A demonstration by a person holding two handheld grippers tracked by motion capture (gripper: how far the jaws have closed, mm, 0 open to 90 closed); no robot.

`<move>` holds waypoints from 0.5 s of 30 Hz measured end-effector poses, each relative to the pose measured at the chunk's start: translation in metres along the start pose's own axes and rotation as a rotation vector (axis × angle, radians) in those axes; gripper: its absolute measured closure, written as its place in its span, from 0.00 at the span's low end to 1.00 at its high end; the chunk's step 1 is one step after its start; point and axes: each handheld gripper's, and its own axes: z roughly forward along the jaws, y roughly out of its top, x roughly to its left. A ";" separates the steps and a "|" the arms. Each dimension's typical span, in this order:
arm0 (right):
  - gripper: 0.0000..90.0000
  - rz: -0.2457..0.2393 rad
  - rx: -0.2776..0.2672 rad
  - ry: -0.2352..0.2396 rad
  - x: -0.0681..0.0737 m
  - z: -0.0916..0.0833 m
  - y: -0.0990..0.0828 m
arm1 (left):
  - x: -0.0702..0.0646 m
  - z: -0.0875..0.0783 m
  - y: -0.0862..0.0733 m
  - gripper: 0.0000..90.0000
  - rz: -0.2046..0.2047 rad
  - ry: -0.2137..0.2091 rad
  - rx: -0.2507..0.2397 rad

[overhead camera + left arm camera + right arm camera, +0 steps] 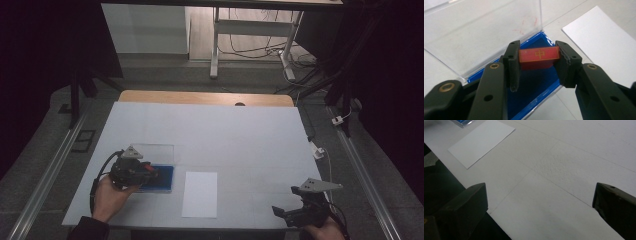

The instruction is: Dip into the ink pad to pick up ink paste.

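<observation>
Red block [539,55] between left tool [537,65] jaws

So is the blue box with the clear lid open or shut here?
Open. The blue plastic box has its clear lid swung up and back, and the left gripper holds a red rectangular block over its blue interior.

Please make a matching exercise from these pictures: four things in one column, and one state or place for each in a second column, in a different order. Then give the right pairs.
Things:
1. red block
2. clear lid
3. white sheet
4. right gripper

States or places:
A. open, with nothing between its jaws
B. lying flat on the table, to the right of the blue case
C. clamped between the jaws of the left gripper
D. swung open behind the blue base

Pairs: 1-C, 2-D, 3-B, 4-A
</observation>
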 end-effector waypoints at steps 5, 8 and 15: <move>0.00 -0.001 0.000 -0.001 0.000 0.000 0.000 | -0.006 -0.003 0.001 0.65 0.018 -0.009 -0.013; 0.00 0.000 0.001 0.000 0.000 0.000 0.000 | -0.009 -0.005 0.001 0.65 0.035 -0.011 -0.017; 0.00 0.001 -0.001 0.003 0.000 0.000 0.000 | -0.017 -0.010 0.003 0.65 0.058 -0.021 -0.033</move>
